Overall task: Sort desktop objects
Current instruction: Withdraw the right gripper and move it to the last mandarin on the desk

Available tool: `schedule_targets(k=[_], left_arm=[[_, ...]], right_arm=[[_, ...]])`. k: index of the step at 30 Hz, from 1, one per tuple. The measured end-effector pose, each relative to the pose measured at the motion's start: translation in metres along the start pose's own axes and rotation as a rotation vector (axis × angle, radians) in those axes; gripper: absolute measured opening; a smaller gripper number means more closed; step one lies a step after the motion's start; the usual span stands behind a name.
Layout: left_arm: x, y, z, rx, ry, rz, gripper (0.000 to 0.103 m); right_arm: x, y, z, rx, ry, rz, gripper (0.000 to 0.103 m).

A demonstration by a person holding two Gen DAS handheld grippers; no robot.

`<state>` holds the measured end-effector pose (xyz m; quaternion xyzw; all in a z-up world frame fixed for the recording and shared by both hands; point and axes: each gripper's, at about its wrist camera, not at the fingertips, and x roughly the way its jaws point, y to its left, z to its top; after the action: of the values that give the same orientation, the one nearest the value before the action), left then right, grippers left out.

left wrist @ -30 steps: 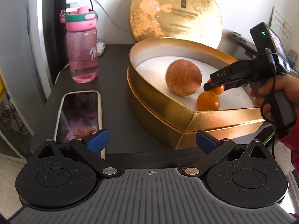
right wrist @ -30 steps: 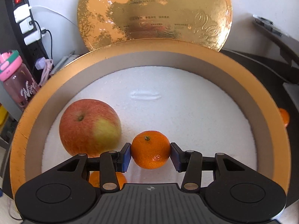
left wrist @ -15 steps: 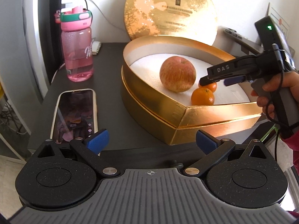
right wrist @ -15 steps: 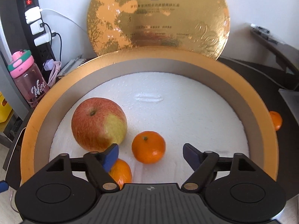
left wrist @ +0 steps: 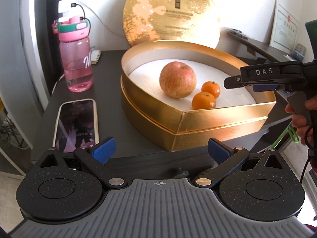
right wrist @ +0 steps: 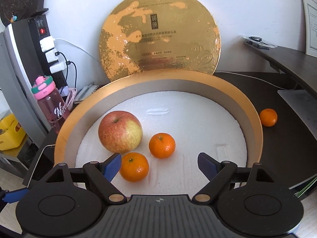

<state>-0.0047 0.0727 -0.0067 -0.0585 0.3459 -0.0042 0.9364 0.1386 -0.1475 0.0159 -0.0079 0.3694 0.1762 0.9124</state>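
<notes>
Two small oranges (right wrist: 162, 145) (right wrist: 134, 166) and a red-yellow apple (right wrist: 120, 131) lie close together on the white liner of the gold box (right wrist: 255, 119). Only the right wrist view shows a third orange (right wrist: 268, 117) on the dark desk (right wrist: 287, 138) just outside the box; only the left view shows the phone (left wrist: 76, 123). The right gripper (right wrist: 159, 163) and left gripper (left wrist: 160, 149) are both wide apart, holding nothing.
</notes>
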Motion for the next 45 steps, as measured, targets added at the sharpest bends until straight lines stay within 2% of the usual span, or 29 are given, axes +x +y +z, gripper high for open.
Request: schedule_targets(k=[24,45], left_arm=[[-0.012,-0.018,-0.003,0.043,-0.003,0.001,0.102],[0.0,-0.041,0.002,0.071,0.024,0.01,0.102]], right_arm=[[-0.036,0.011,-0.015,-0.044,-0.027,0.049,0.087],[-0.048,-0.02,-0.029,0.002,-0.036,0.057,0.087]])
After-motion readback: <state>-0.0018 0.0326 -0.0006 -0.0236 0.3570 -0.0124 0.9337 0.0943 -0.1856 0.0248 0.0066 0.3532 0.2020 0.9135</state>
